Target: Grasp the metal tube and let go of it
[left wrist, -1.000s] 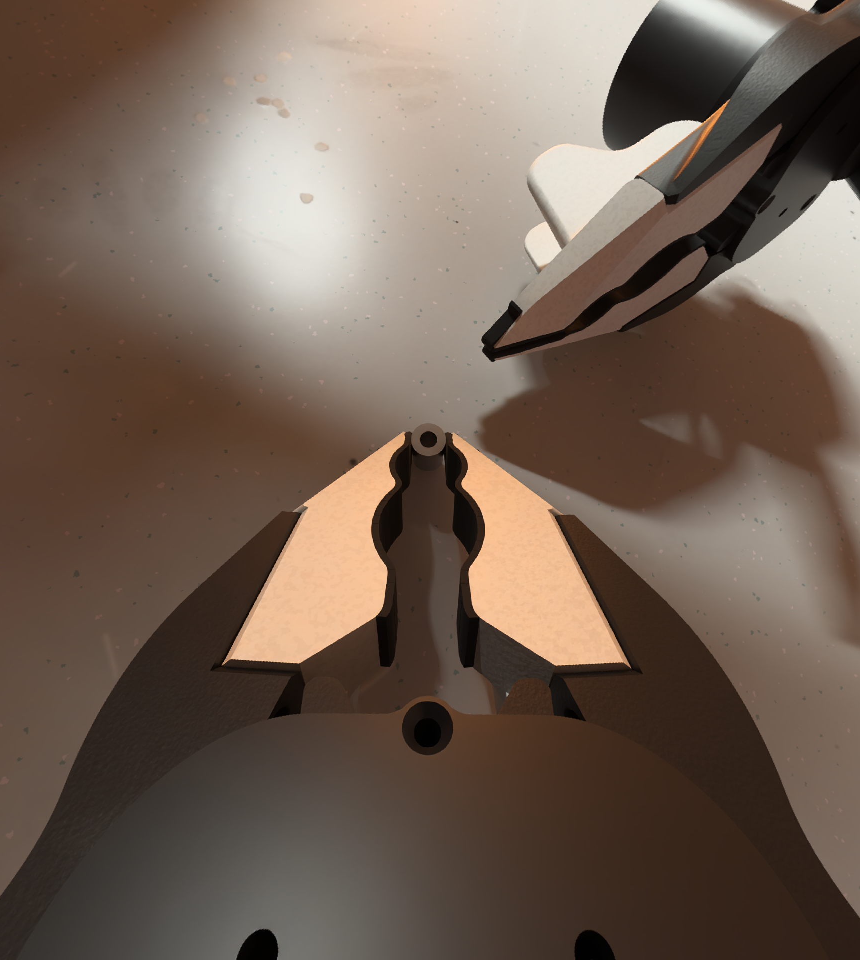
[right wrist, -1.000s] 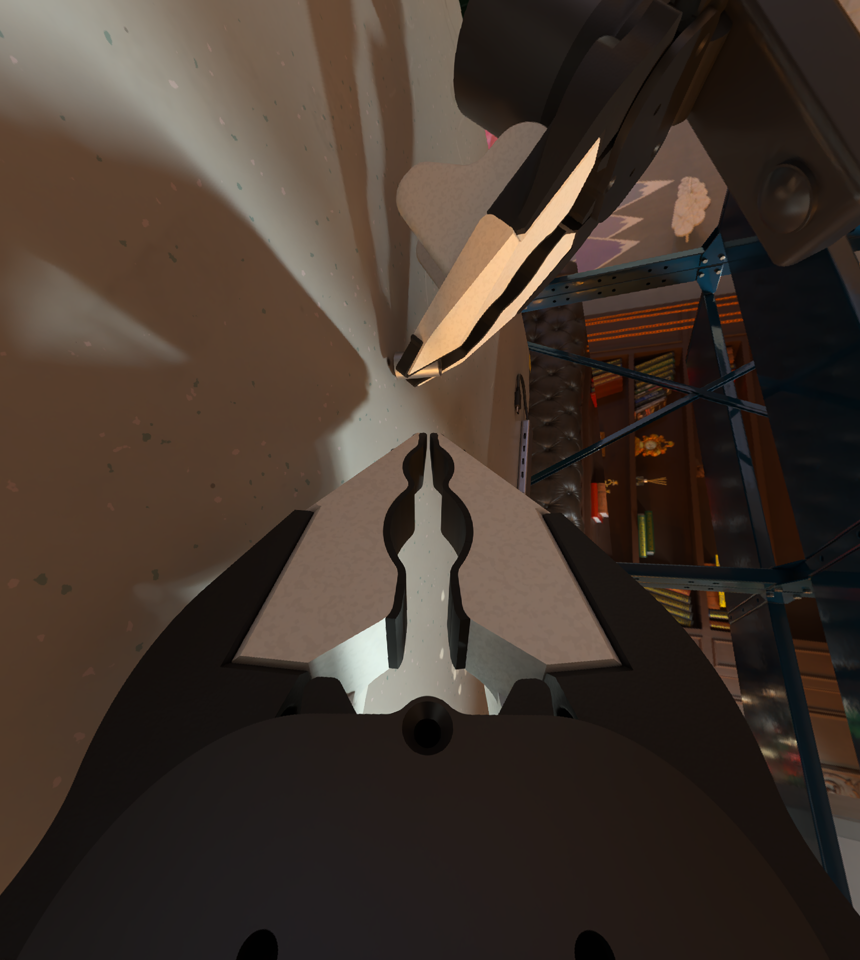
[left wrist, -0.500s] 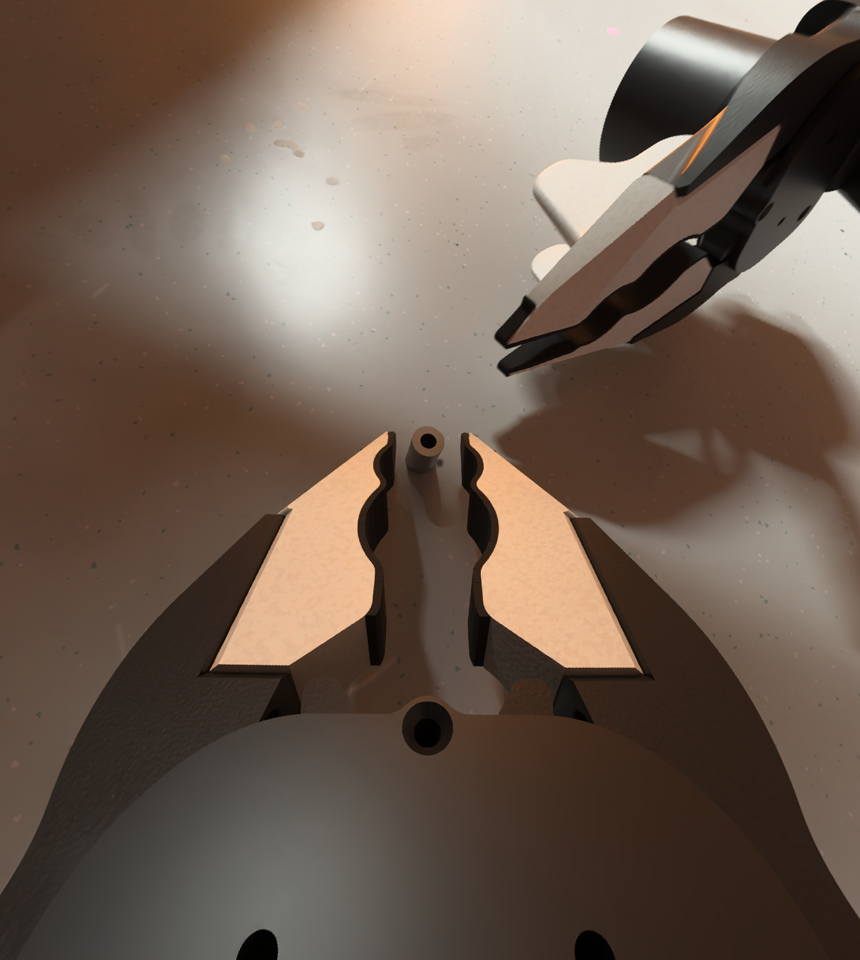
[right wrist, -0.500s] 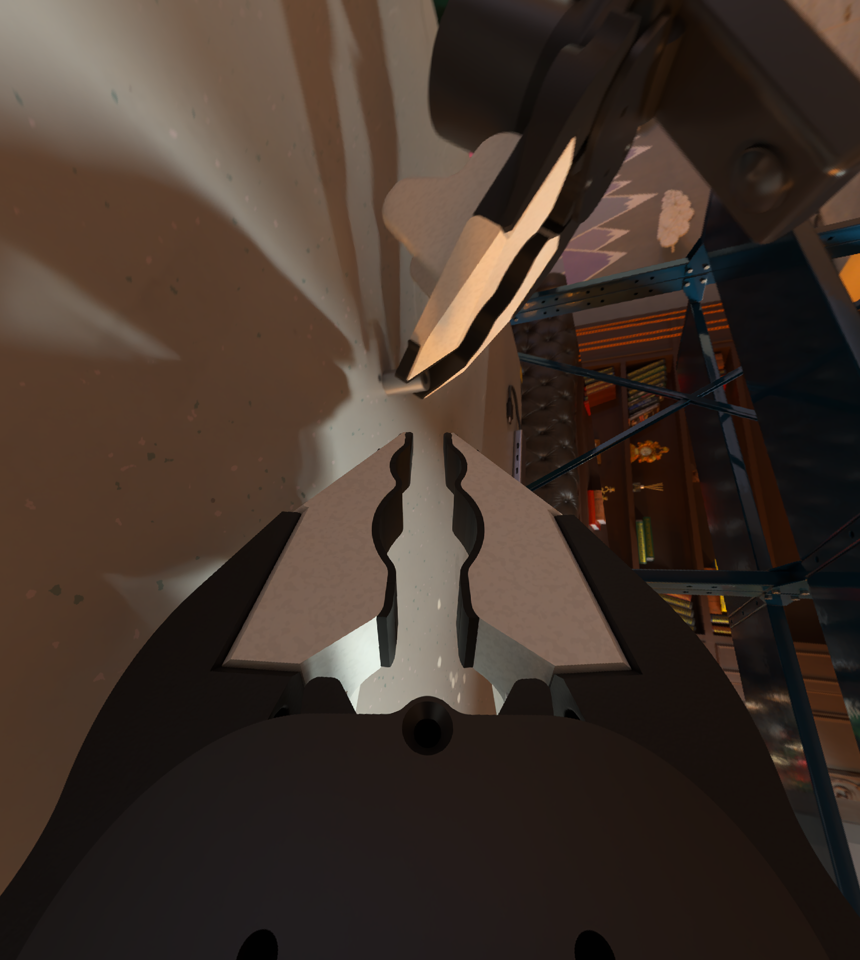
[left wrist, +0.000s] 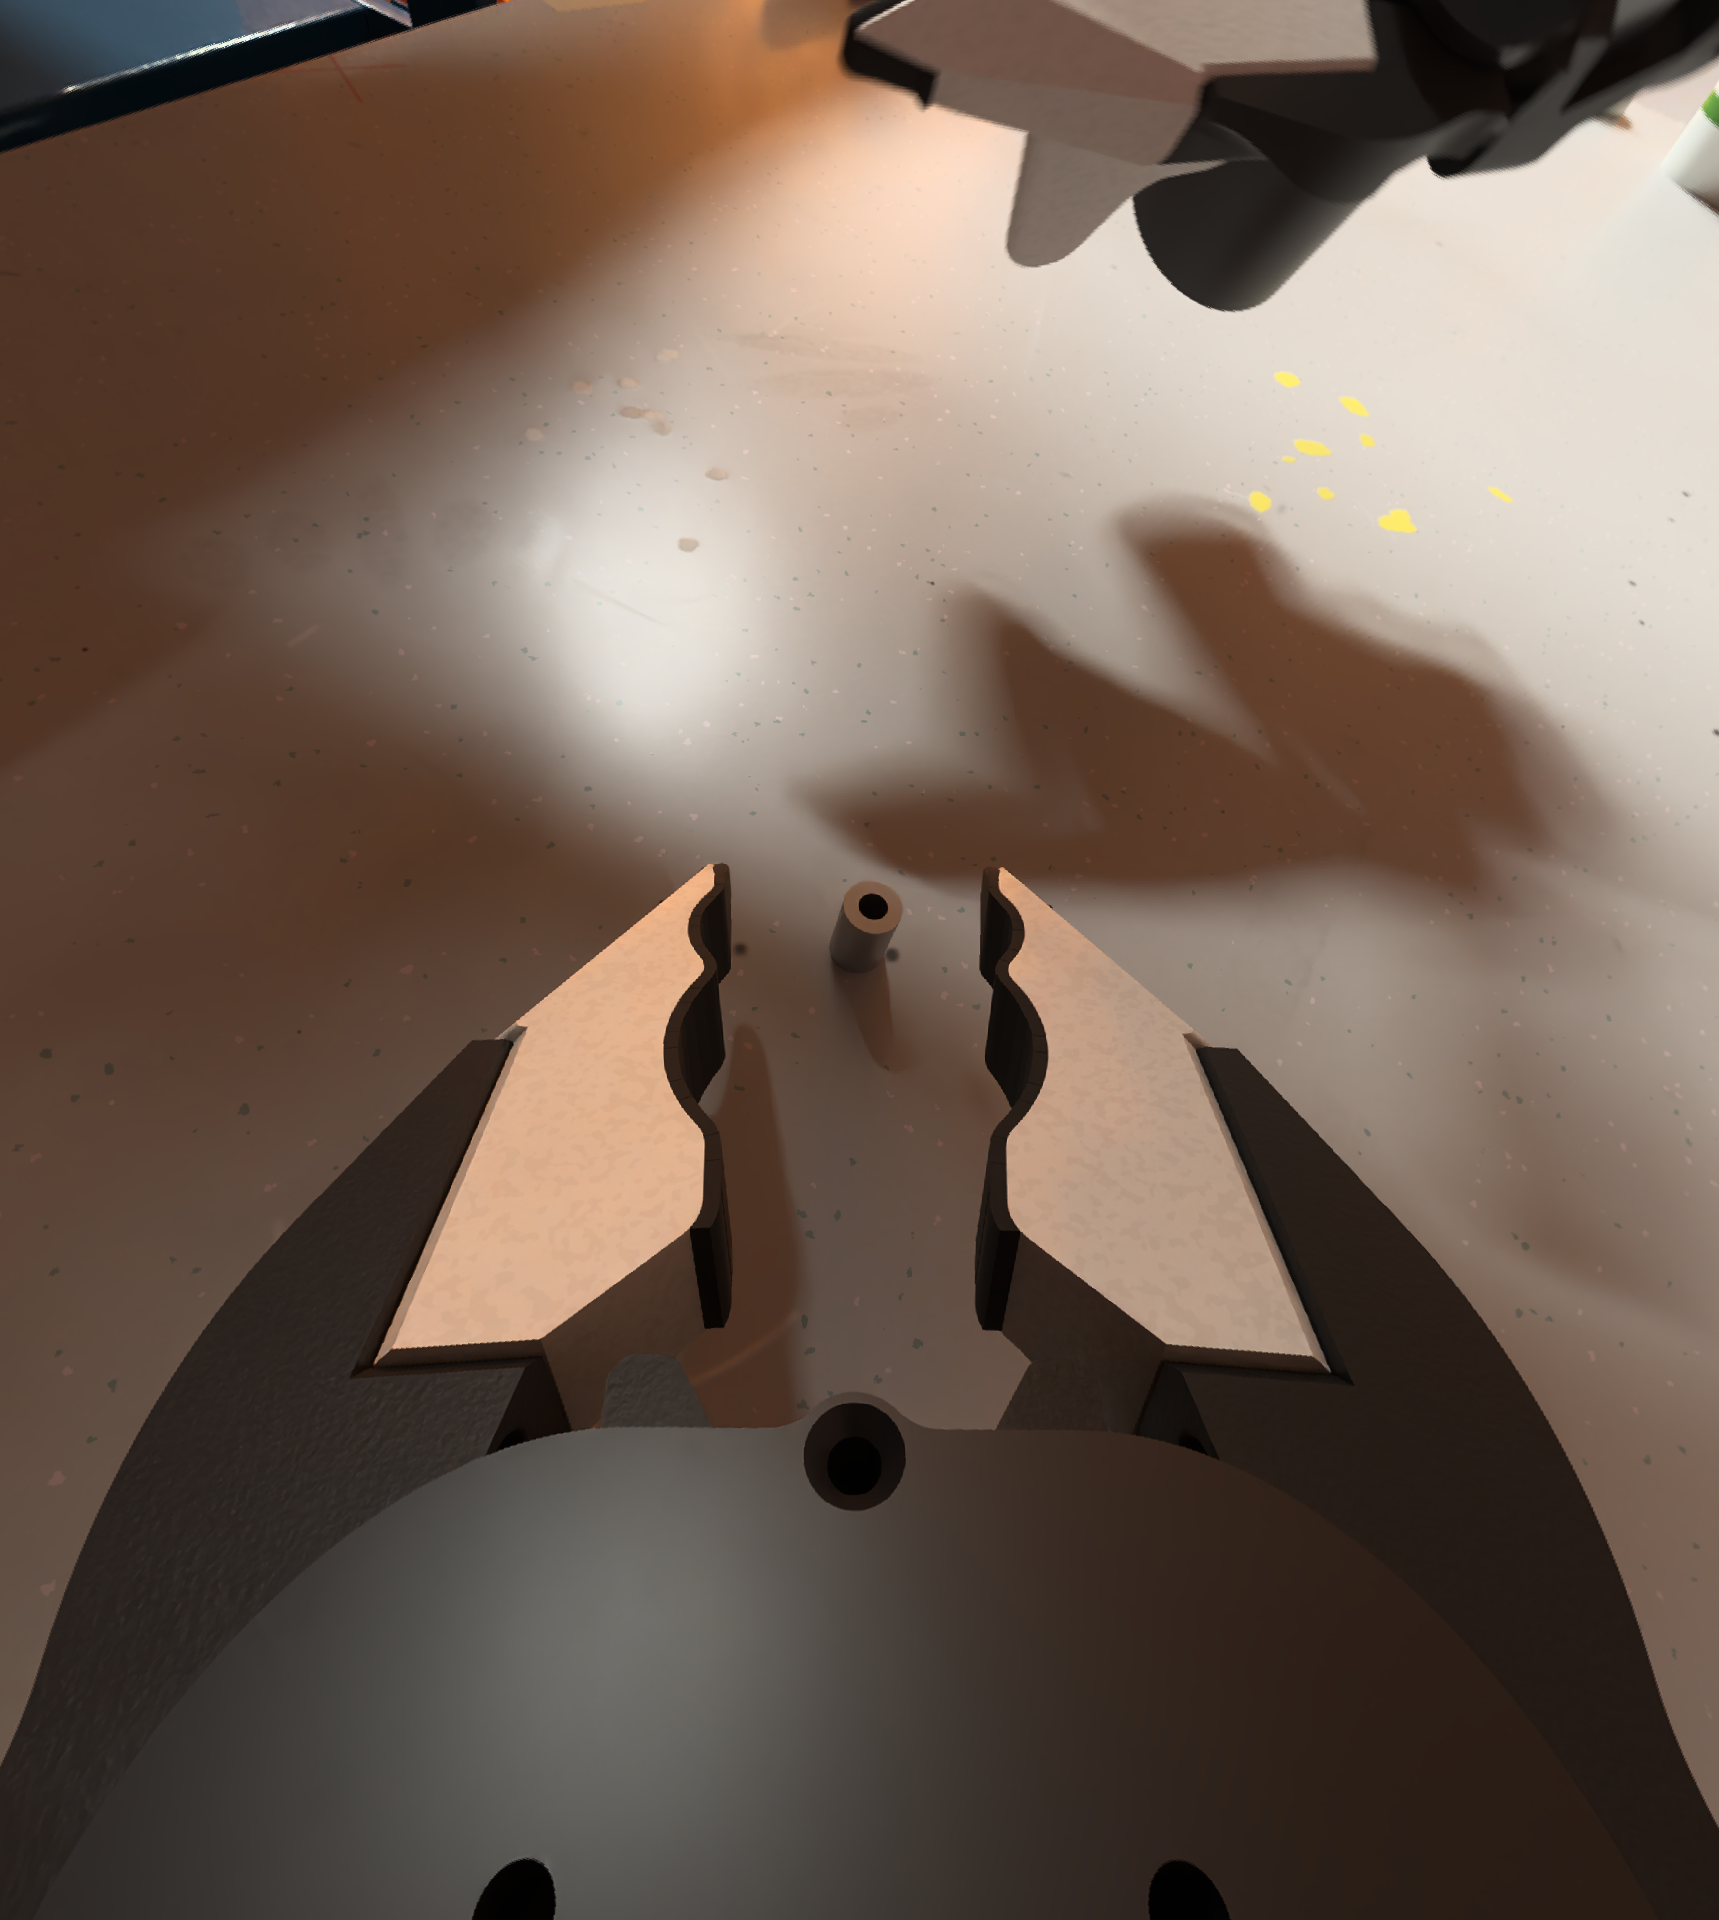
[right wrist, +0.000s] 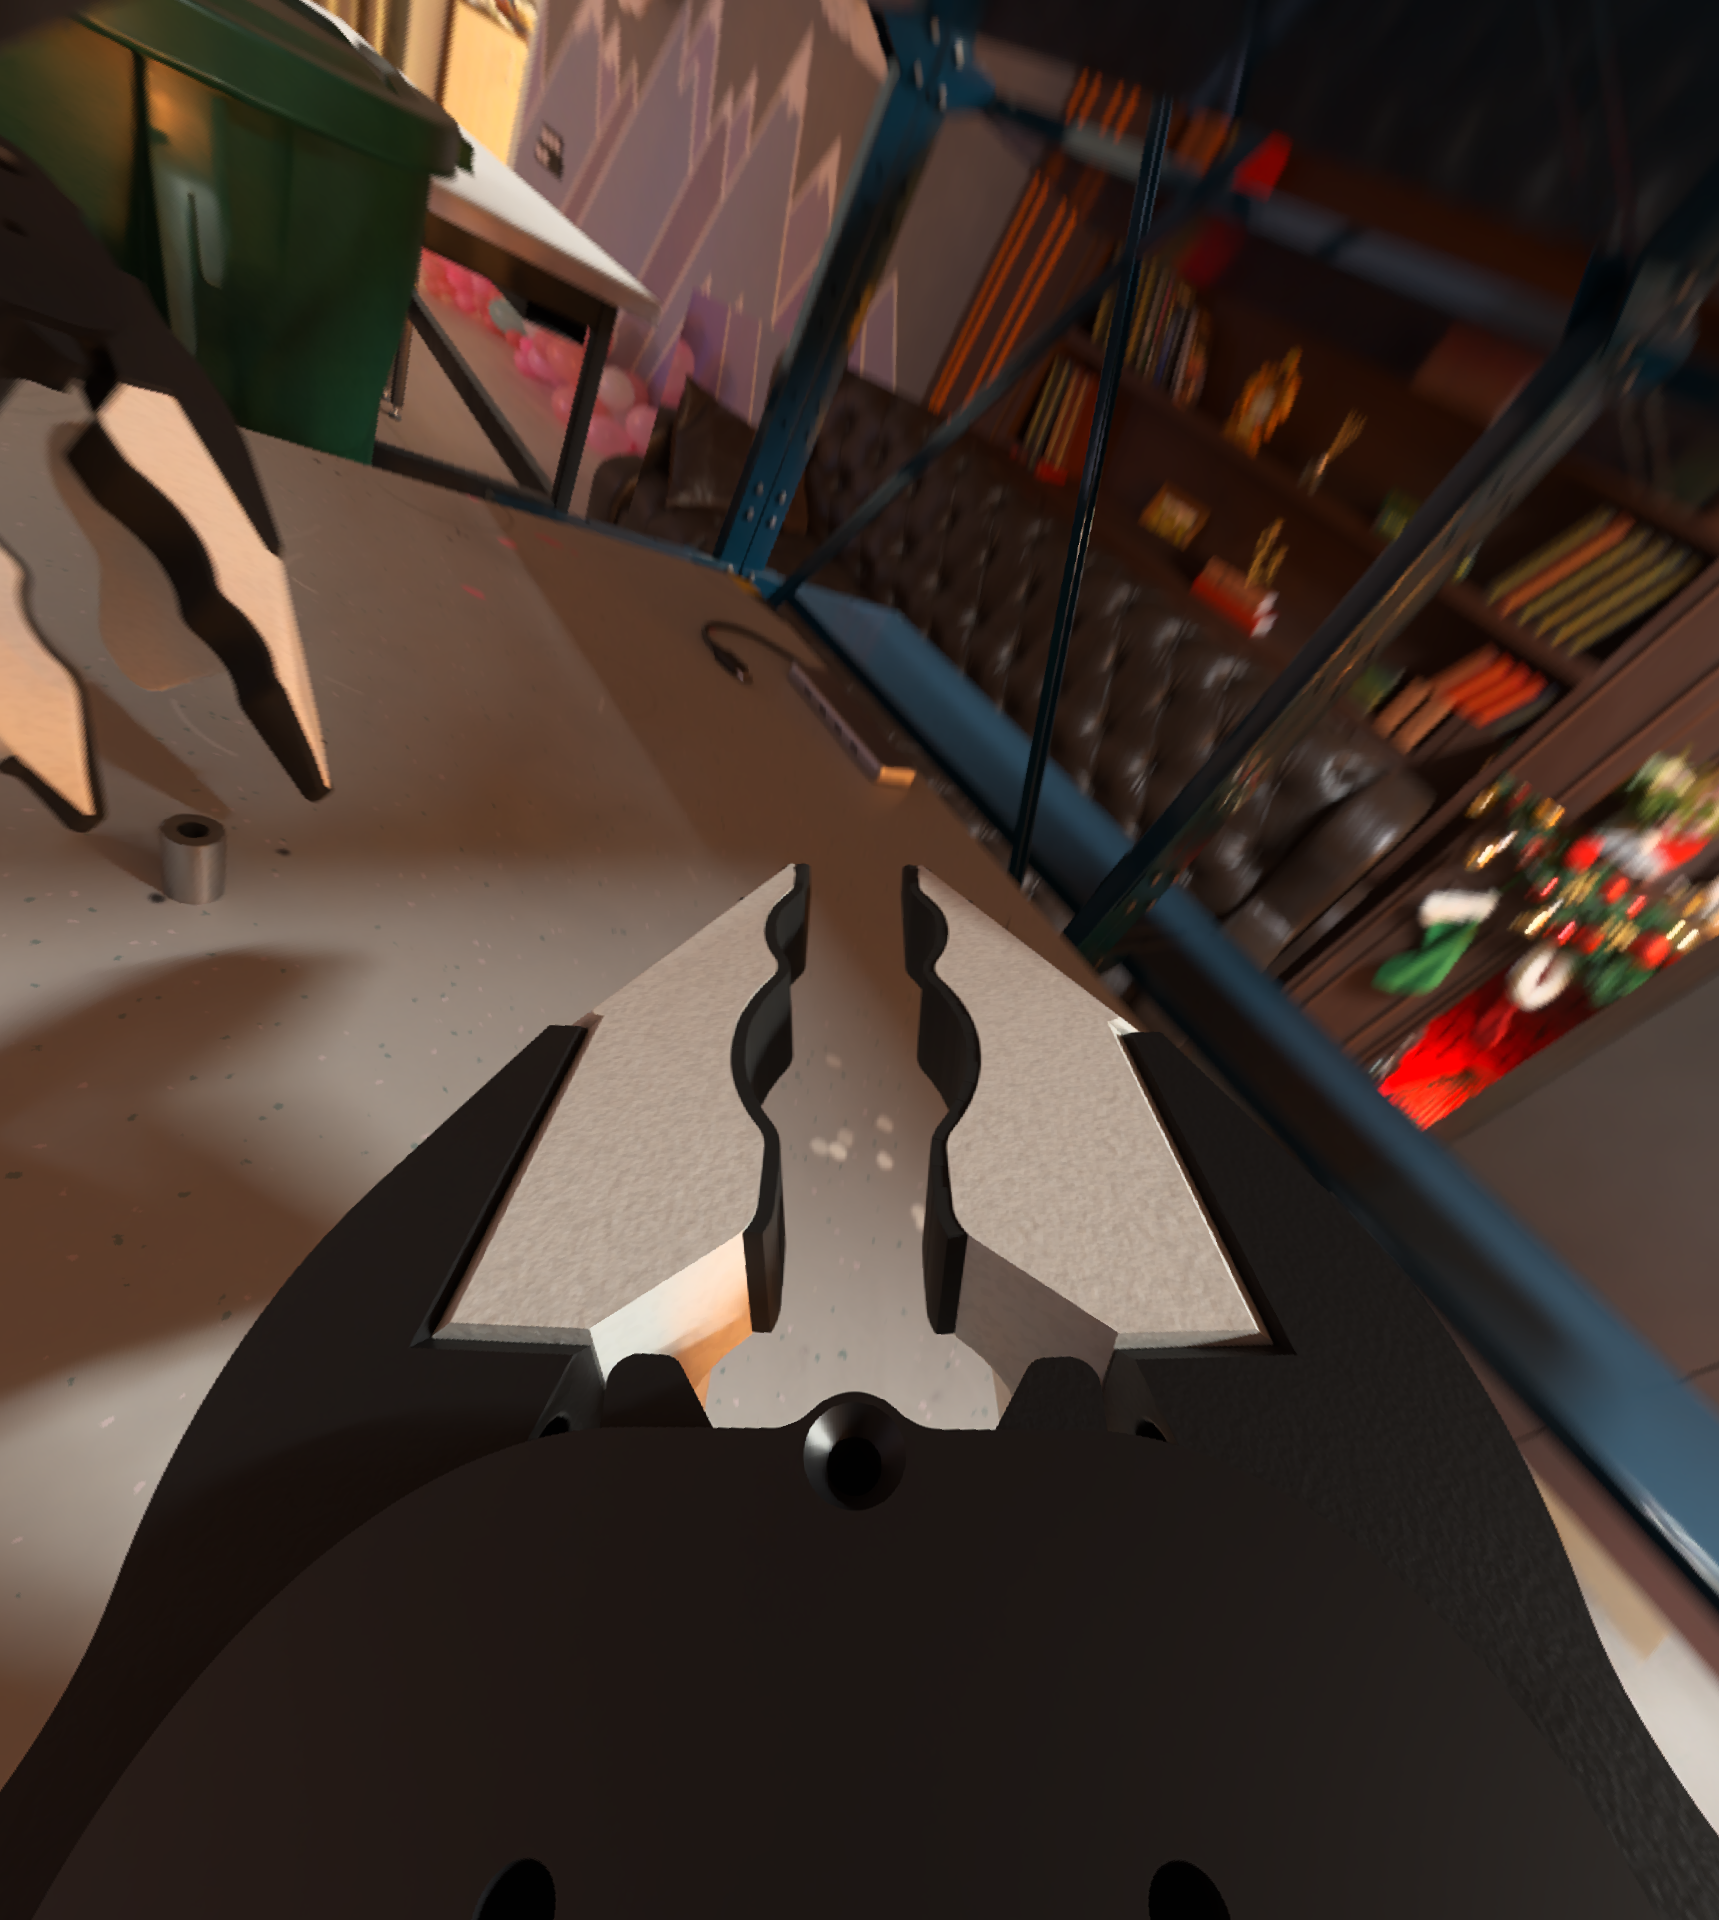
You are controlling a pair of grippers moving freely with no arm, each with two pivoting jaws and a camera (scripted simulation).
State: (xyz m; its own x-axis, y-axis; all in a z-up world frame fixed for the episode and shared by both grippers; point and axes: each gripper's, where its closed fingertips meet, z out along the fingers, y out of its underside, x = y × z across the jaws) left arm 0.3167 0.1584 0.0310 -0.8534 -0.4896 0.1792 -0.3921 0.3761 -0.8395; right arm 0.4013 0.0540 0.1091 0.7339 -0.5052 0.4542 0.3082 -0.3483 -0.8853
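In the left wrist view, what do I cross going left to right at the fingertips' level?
Left finger → metal tube, standing free in the gap → right finger. The left gripper is open around the tube, touching neither side.

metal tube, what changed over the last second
The left gripper, shut on the metal tube a second ago, has opened wide and released it. The right gripper opened slightly and swung away. The tube stays upright on the table.
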